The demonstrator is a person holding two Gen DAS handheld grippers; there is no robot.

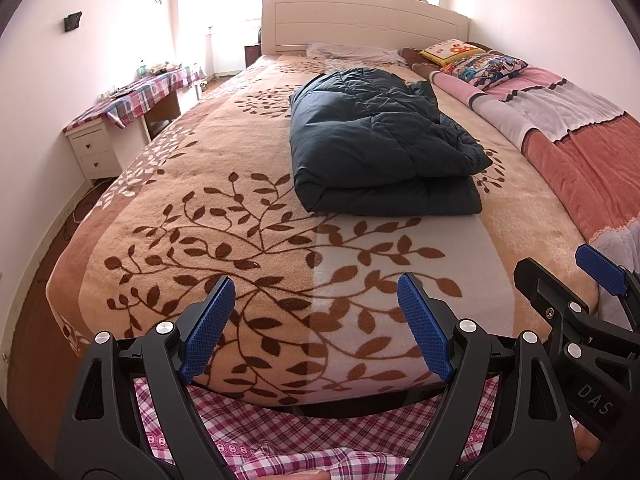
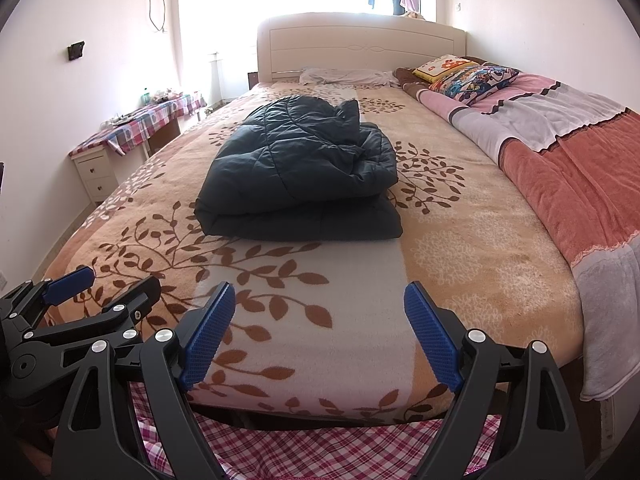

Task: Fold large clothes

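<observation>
Your left claw [image 1: 316, 326] and right claw [image 2: 320, 334] are both spread wide and hold nothing, side by side above the foot of the bed [image 1: 160, 200]. The folded dark jacket [image 1: 376, 148] lies on the bed's blanket [image 2: 480, 240], well apart from both claws.
</observation>
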